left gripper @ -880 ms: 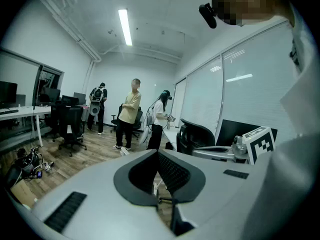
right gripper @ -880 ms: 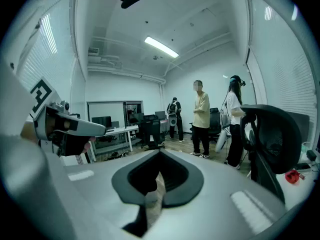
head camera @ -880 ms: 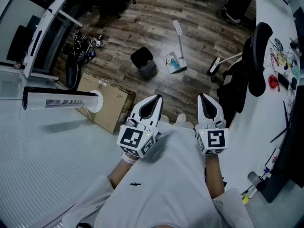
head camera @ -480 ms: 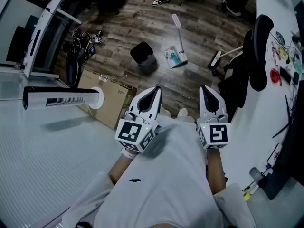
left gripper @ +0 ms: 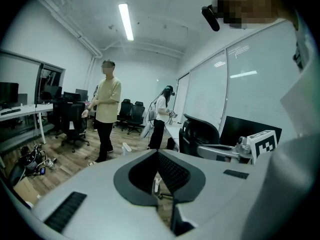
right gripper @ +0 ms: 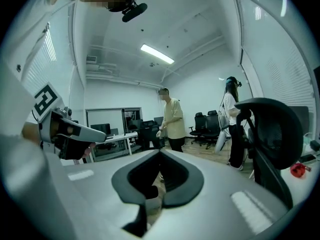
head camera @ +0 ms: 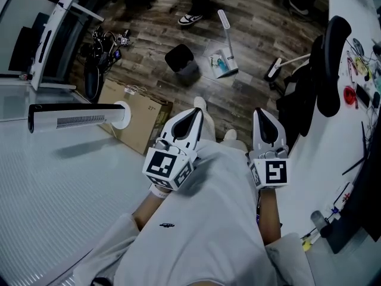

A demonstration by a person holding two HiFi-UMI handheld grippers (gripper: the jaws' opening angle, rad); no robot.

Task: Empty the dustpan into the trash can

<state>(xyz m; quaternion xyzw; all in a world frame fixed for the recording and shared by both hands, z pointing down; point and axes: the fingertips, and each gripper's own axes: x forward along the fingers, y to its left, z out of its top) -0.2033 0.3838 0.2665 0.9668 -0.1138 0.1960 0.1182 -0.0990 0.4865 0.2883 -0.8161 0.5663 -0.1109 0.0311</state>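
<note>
A white dustpan (head camera: 225, 63) with a long upright handle stands on the wooden floor, with light scraps in its pan. Just to its left is a small black trash can (head camera: 182, 63). Both lie well ahead of me, out of reach. My left gripper (head camera: 195, 113) and right gripper (head camera: 261, 113) are held side by side in front of my chest, pointing forward. Both are shut, tips together, with nothing between the jaws. In the left gripper view the dustpan handle (left gripper: 126, 148) shows faintly on the floor beyond the left gripper (left gripper: 158, 152).
A cardboard box (head camera: 138, 124) and a white tower fan (head camera: 77, 118) lie to the left. A black office chair (head camera: 318, 82) and a white desk (head camera: 351, 112) stand on the right. One person (left gripper: 105, 109) walks past the trash can; another person (left gripper: 161, 115) stands farther back.
I have moved forward: trash can and dustpan sit slightly nearer. A person's sneaker has come into view near the trash can. Both grippers kept their pose and stayed shut.
</note>
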